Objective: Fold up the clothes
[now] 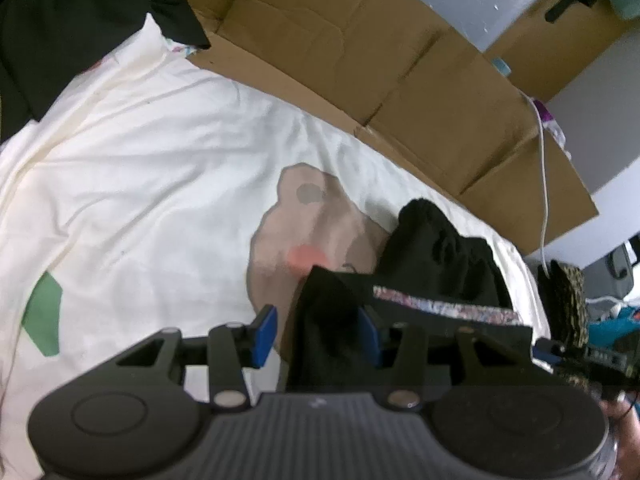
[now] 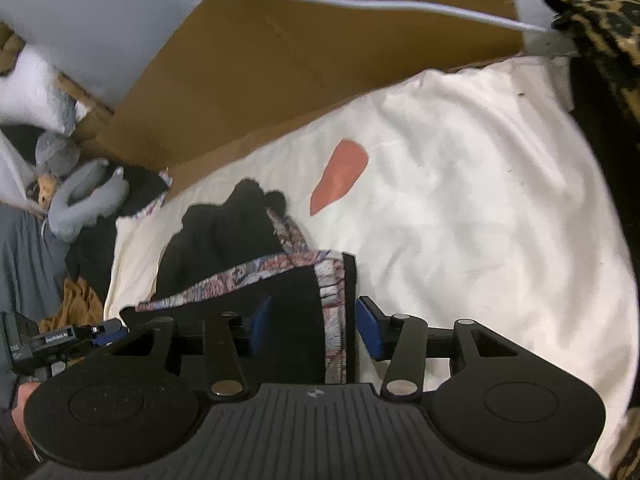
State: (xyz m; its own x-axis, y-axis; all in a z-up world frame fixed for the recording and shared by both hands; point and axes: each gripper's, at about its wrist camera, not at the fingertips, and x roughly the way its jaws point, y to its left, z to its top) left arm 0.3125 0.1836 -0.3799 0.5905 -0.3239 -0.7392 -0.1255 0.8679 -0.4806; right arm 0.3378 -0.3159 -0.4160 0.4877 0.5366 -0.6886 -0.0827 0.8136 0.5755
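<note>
Item: black garment (image 1: 436, 256) with patterned waistband (image 1: 444, 306), probably shorts, on a cream bed sheet (image 1: 160, 152); folding not yet visibly begun, by my reading.

Nearest: left gripper (image 1: 316, 330), blue pads standing apart; a black corner of the cloth lies between them, against the right-side pad and clear of the left-side pad, which has open sheet beside it; whether the cloth is truly pinched cannot be told; right gripper (image 2: 312, 326), pads likewise apart, with the other end of the waistband (image 2: 332, 320) between them; a gap shows between the band and the right-side pad; grip unconfirmed here too.

Middle: the waistband runs from one tool to the other as a fairly straight line, so the garment's top edge lies across, side to side, in front of the person; each hand sits at one end, neither nearer; the bunched black body (image 2: 224, 232) lies beyond the band, away from both tools, resting on the sheet.

Judgement: the coming move turns on that layout; the loose bulk must be spread or drawn along the axis at right angles to the band.

Far: brown cardboard (image 1: 360, 60) along the bed's far edge; white cable (image 2: 360, 2); grey soft toy (image 2: 80, 196); leopard-print fabric (image 2: 600, 12).
</note>
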